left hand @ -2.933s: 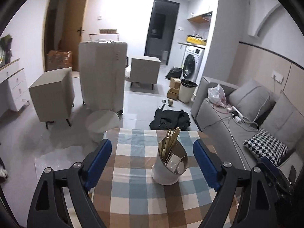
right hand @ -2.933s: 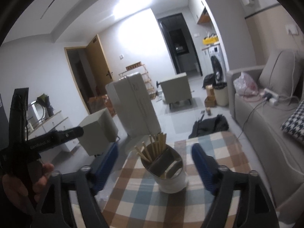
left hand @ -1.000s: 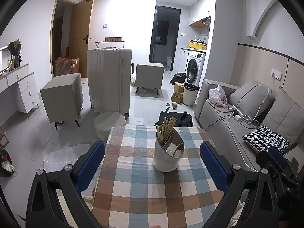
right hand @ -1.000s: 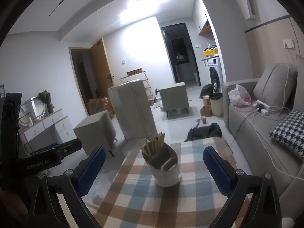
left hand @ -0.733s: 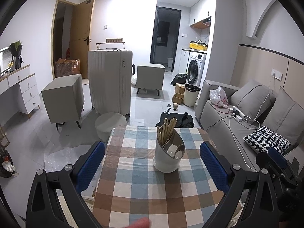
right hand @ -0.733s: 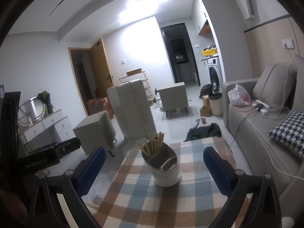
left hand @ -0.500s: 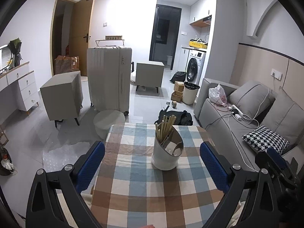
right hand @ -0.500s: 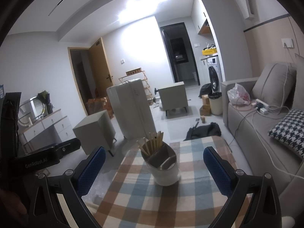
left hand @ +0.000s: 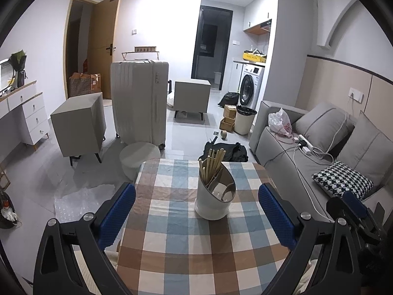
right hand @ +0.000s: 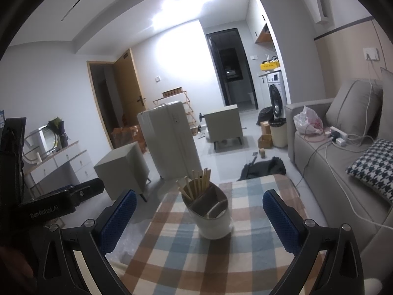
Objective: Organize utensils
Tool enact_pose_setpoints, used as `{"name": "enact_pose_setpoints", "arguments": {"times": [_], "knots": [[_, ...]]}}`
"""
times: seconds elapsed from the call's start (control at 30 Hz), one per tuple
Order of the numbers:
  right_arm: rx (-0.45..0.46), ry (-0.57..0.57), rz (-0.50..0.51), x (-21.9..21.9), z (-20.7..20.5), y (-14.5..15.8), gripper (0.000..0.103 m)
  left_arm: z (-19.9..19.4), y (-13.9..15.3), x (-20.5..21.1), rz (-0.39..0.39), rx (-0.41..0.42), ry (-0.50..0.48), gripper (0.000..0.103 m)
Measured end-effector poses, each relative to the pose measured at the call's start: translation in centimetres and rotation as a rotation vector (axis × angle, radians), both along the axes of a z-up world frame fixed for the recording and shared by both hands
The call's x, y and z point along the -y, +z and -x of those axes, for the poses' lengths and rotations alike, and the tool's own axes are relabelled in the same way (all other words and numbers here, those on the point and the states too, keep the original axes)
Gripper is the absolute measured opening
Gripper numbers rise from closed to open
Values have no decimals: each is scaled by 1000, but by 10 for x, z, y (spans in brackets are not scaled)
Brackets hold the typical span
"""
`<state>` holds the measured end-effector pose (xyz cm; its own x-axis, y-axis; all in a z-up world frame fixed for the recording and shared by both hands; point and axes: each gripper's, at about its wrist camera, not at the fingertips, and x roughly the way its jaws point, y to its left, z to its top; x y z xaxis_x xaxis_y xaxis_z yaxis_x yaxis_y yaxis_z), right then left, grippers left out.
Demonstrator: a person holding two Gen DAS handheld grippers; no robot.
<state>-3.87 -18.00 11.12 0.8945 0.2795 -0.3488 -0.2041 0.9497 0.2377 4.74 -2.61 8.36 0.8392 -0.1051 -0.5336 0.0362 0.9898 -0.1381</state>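
Note:
A white utensil holder [left hand: 214, 202] [right hand: 214, 217] stands upright on the checked tablecloth [left hand: 172, 245] [right hand: 172, 250], toward its far half. Several wooden chopsticks [left hand: 213, 164] [right hand: 196, 183] lean in its back compartment; the front compartments hold pale utensils I cannot make out. My left gripper [left hand: 196, 216] is open, held back above the near part of the table with nothing between its blue pads. My right gripper [right hand: 196, 217] is open too, equally far back, fingers empty. The left gripper's body [right hand: 56, 204] shows at the left of the right wrist view.
A grey sofa [left hand: 319, 152] with a houndstooth cushion [left hand: 342, 180] runs along the table's right side. On the floor beyond the table are a round stool [left hand: 138, 153], a black bag [left hand: 228, 151], a white suitcase [left hand: 138, 103] and grey cabinets [left hand: 81, 123].
Both grippers have drawn back and up from around the holder since 2.9 s ago and opened wider. Over the last second they hardly move.

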Motion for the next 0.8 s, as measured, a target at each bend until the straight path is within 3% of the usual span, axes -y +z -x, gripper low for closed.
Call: {"name": "enact_pose_setpoints", "arguments": {"times": [0.8], "knots": [[-20, 1, 0, 3, -6, -11, 103, -5, -8, 2, -6, -7, -11, 98]]}}
